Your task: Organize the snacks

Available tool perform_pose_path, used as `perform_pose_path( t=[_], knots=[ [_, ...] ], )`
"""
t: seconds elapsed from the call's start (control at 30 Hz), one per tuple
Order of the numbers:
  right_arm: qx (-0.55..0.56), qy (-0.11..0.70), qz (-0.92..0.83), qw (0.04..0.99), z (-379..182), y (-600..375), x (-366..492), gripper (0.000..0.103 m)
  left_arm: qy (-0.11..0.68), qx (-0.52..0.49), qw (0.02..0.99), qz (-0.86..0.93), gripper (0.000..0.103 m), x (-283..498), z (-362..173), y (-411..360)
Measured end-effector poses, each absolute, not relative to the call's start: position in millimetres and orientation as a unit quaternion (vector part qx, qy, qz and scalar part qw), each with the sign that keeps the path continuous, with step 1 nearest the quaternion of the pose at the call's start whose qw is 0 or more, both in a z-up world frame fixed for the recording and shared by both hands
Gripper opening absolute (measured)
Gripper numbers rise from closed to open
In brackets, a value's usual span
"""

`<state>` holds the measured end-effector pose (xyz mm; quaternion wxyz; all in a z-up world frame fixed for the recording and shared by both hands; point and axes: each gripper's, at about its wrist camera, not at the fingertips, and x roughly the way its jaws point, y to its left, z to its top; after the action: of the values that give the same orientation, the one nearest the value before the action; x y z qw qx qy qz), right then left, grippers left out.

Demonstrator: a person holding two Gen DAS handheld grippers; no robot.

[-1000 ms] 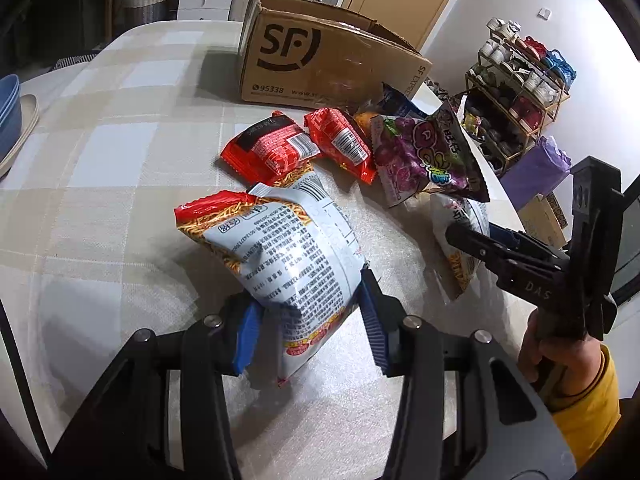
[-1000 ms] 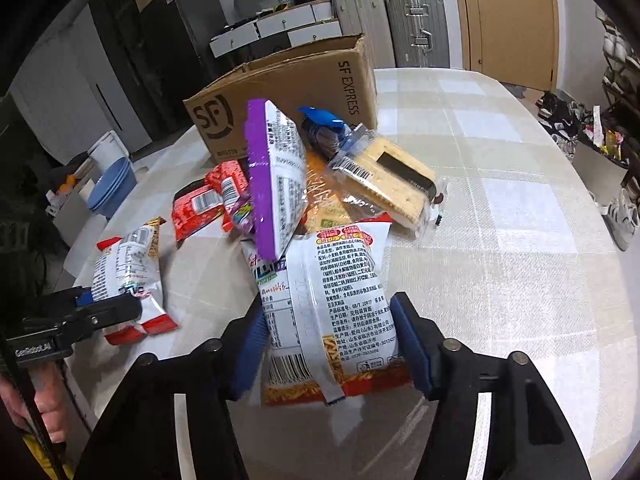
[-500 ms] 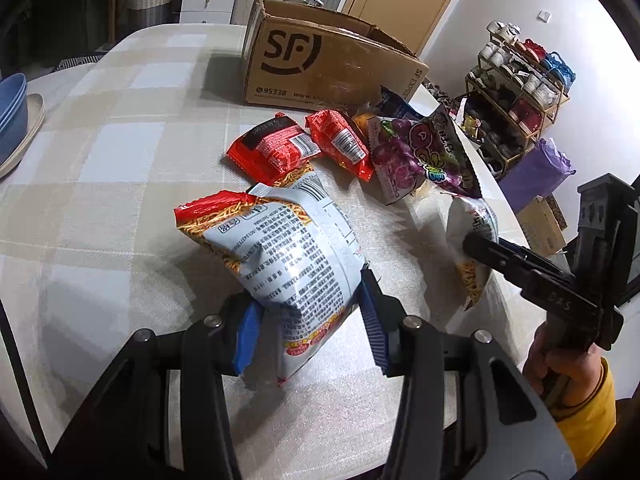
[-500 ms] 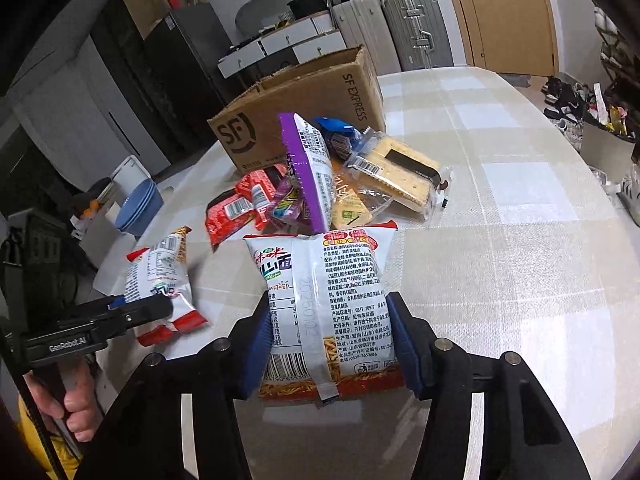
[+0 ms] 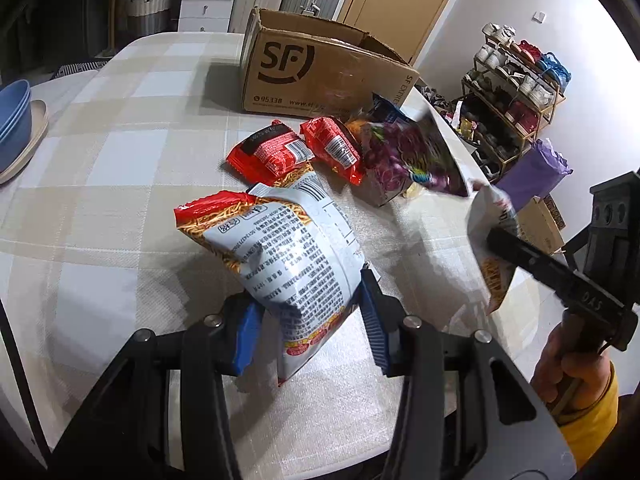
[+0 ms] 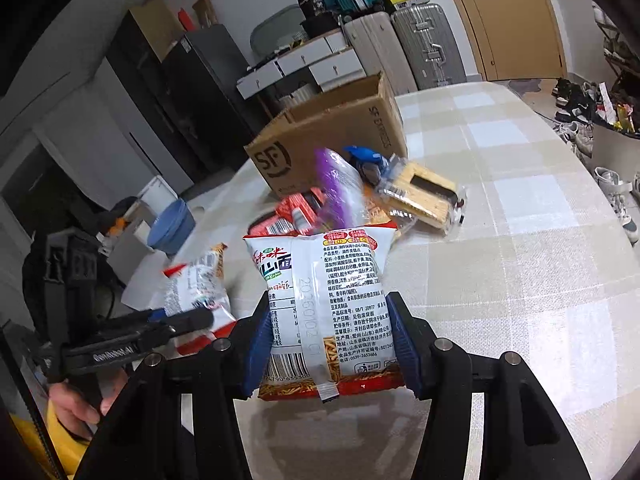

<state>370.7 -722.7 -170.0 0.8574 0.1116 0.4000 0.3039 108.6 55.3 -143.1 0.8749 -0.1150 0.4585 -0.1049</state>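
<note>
My left gripper (image 5: 310, 312) is shut on a white and red noodle snack bag (image 5: 280, 248), held just above the table near its front edge. My right gripper (image 6: 330, 344) is shut on a second white and red noodle snack bag (image 6: 328, 300), lifted off the table; that bag also shows in the left wrist view (image 5: 490, 248). Each gripper shows in the other's view, right gripper (image 5: 496, 240) and left gripper (image 6: 192, 318). On the table lie a purple bag (image 5: 408, 160), two red packets (image 5: 268, 154) (image 5: 332, 148) and a cracker pack (image 6: 420, 198).
An open SF Express cardboard box (image 5: 320, 76) stands at the far side of the checked table (image 5: 120, 160). Blue bowls on a plate (image 5: 16, 120) sit at the table's left edge. A shoe rack (image 5: 516, 92) and suitcases (image 6: 424, 48) stand beyond.
My right gripper has lifted its noodle bag up and back from the pile. The purple bag it leaned on has tipped and blurs. My left gripper holds its bag still.
</note>
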Motion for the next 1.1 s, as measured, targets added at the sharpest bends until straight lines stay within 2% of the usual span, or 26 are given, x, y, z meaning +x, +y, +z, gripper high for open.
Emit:
perform_pose_path(
  t=[0.4, 0.77, 1.1],
  knots=[
    [0.121, 0.349, 0.330, 0.869, -120, -723, 368, 0.055, 0.444, -0.111, 0.883, -0.108, 0.042, 101, -126, 57],
    [0.135, 0.350, 0.354, 0.856, -127, -707, 370, 0.055, 0.445, -0.107, 0.881, -0.120, 0.042, 101, -117, 55],
    [0.128, 0.315, 0.376, 0.862, -101, -700, 390, 0.055, 0.420, -0.091, 0.896, -0.113, 0.042, 114, -87, 62]
  ],
)
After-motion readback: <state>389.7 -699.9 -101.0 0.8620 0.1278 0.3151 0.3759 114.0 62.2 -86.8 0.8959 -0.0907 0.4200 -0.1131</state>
